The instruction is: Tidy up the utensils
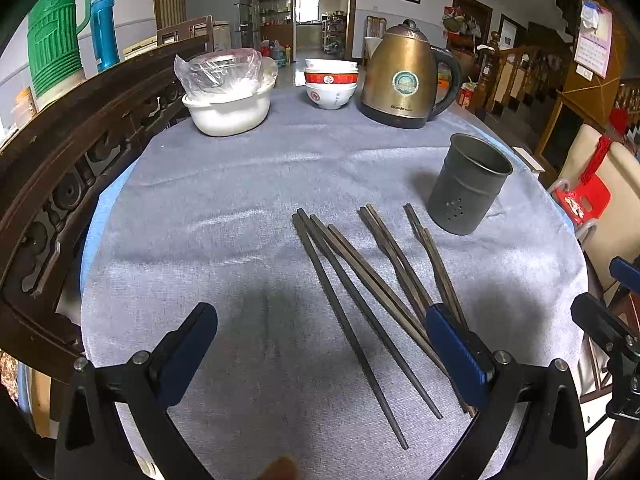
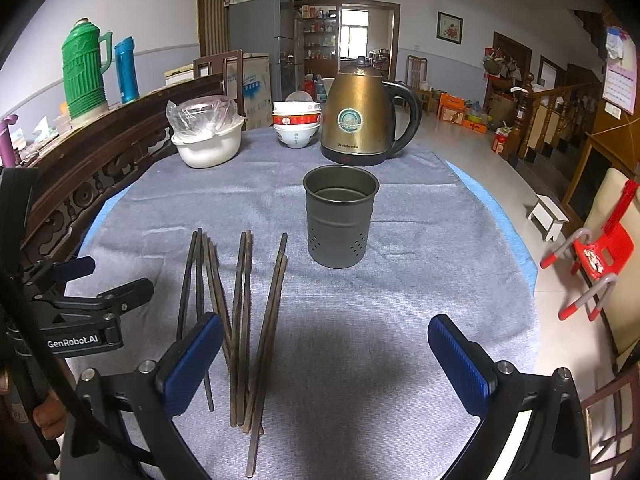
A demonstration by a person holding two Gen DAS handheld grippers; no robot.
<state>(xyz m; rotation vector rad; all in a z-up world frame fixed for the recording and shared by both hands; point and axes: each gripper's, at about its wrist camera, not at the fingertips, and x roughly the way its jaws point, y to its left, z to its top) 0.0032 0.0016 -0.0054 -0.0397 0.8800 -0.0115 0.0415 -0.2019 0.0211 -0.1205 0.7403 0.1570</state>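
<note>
Several dark wooden chopsticks point(image 1: 360, 300) lie loose on the grey tablecloth, fanned out; they also show in the right wrist view point(image 2: 240, 320). A grey metal utensil holder point(image 1: 468, 184) with small holes stands upright and empty to their right, also in the right wrist view point(image 2: 340, 216). My left gripper point(image 1: 320, 324) is open and empty, low over the near ends of the chopsticks. My right gripper point(image 2: 326, 336) is open and empty, right of the chopsticks and in front of the holder. The left gripper shows at the left edge of the right wrist view point(image 2: 108, 276).
A brass kettle point(image 2: 364, 116), stacked bowls point(image 2: 296, 124) and a white basin with a plastic bag point(image 2: 208, 136) stand at the table's far side. A carved wooden chair back point(image 1: 68, 168) borders the left. A red stool point(image 2: 596, 252) stands on the floor right.
</note>
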